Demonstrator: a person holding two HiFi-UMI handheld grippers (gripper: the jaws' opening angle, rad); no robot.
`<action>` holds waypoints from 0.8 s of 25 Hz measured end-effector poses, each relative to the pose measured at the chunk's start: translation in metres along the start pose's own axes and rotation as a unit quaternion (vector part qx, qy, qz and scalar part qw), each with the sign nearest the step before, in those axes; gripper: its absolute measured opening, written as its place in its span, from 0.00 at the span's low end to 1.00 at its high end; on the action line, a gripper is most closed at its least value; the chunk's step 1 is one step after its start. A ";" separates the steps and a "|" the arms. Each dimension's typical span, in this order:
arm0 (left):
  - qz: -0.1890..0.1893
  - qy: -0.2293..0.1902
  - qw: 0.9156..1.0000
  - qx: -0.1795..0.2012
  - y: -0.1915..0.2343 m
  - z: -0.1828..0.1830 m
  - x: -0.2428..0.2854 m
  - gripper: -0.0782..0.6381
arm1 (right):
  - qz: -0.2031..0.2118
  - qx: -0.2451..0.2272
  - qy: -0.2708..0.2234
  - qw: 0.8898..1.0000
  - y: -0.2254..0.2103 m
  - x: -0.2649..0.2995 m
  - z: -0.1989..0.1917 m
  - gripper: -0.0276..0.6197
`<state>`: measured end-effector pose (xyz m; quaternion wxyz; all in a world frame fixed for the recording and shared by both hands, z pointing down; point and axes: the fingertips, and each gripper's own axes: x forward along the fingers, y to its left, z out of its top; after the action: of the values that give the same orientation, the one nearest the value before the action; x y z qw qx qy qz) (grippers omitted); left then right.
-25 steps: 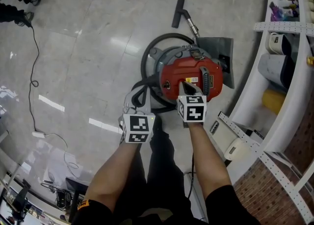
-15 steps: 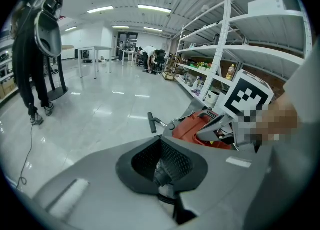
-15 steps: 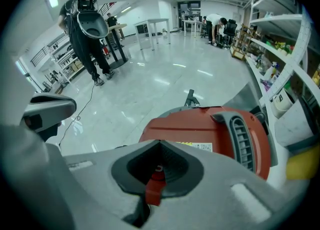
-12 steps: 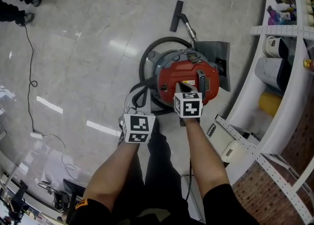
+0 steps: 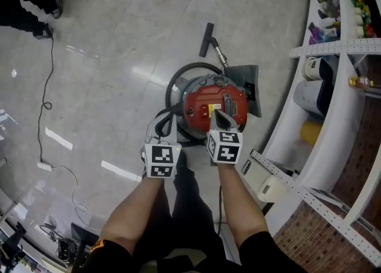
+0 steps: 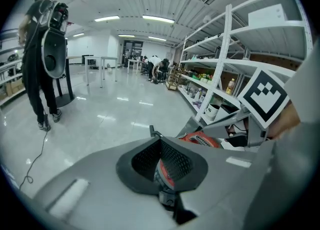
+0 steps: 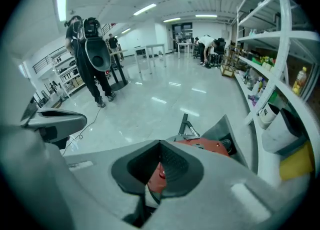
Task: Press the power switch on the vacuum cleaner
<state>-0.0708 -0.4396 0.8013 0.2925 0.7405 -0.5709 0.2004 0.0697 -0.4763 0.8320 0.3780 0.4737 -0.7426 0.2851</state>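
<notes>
Shows red vacuum cleaner (image 5: 211,104) standing on the grey floor (image 5: 107,69), at 12 o'clock of the right gripper (image 5: 219,116). Overlaps the cleaner's near edge in the head view; contact not discernible. Jaws pressed together tip to tip, pinching nothing. Puts left gripper (image 5: 159,128) at 9 o'clock of the right one, near the black hose (image 5: 172,84), jaws likewise closed and empty. Nozzle (image 5: 207,38) at 12 o'clock of the cleaner, white shelving (image 5: 333,141) at 3 o'clock. Cannot single out the power switch.
</notes>
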 end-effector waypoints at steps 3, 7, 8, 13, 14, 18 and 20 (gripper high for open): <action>0.006 -0.015 1.000 -0.003 -0.013 0.016 -0.033 0.13 | 0.017 -0.018 -0.030 0.999 0.016 -0.049 0.011 0.03; 0.023 -0.044 0.999 0.002 -0.021 0.043 -0.075 0.13 | 0.049 -0.061 -0.075 0.994 0.040 -0.100 0.030 0.03; 0.027 -0.048 0.998 0.000 -0.026 0.046 -0.089 0.13 | 0.054 -0.066 -0.082 0.993 0.043 -0.115 0.031 0.03; 0.043 -0.074 0.996 -0.013 -0.048 0.064 -0.145 0.13 | 0.083 -0.079 -0.111 0.987 0.049 -0.175 0.033 0.03; 0.046 -0.080 0.996 -0.013 -0.052 0.069 -0.155 0.13 | 0.090 -0.085 -0.116 0.985 0.051 -0.185 0.034 0.03; 0.055 -0.110 0.992 -0.009 -0.065 0.092 -0.189 0.13 | 0.113 -0.100 -0.137 0.979 0.057 -0.224 0.038 0.03; 0.061 -0.127 0.990 -0.007 -0.071 0.101 -0.203 0.13 | 0.130 -0.101 -0.150 0.975 0.063 -0.241 0.041 0.03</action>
<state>-0.0606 -0.3461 0.5831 0.2105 0.7214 -0.6490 0.1182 0.0631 -0.3665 0.6049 0.2676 0.3696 -0.8711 0.1813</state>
